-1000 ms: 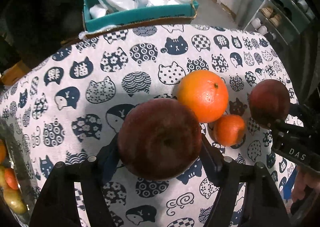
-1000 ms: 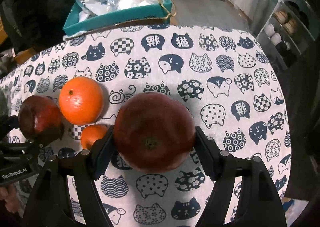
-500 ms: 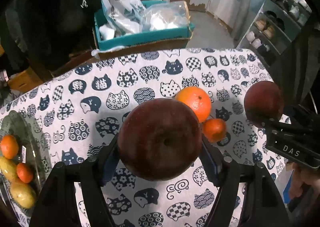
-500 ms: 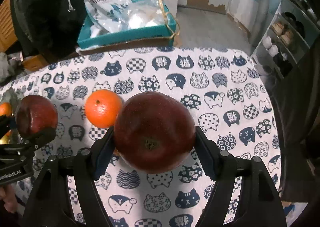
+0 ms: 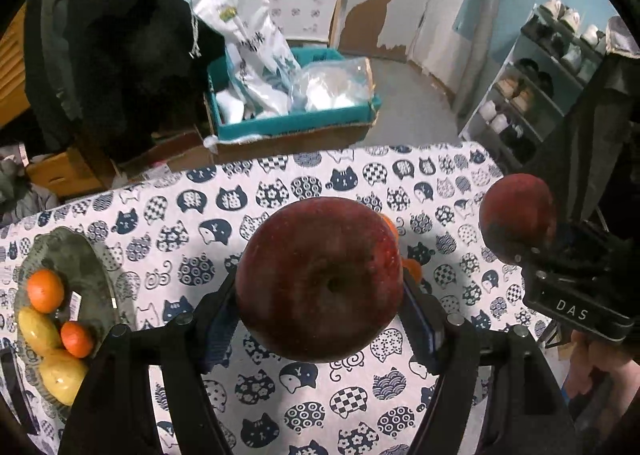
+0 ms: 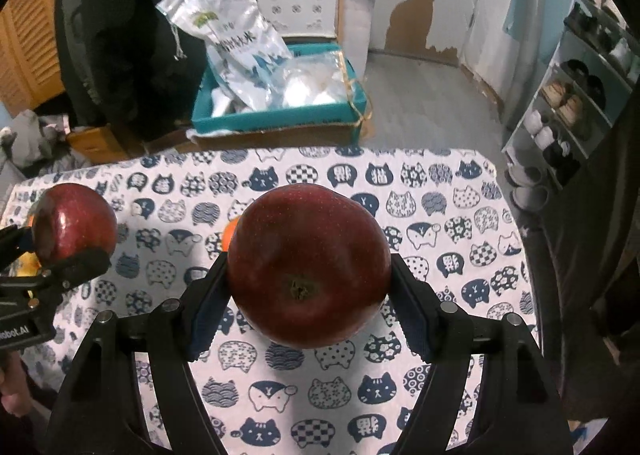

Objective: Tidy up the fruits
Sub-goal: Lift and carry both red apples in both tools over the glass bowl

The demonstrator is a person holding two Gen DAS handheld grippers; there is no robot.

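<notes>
Hiding oranges (image 5: 390, 225): gripper-held apple (image 5: 319, 278)

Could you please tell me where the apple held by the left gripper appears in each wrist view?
Left wrist: apple at centre, clamped between the jaws.
Right wrist: same apple at the left edge.
Shared landmark: teal box beyond the table.
</notes>
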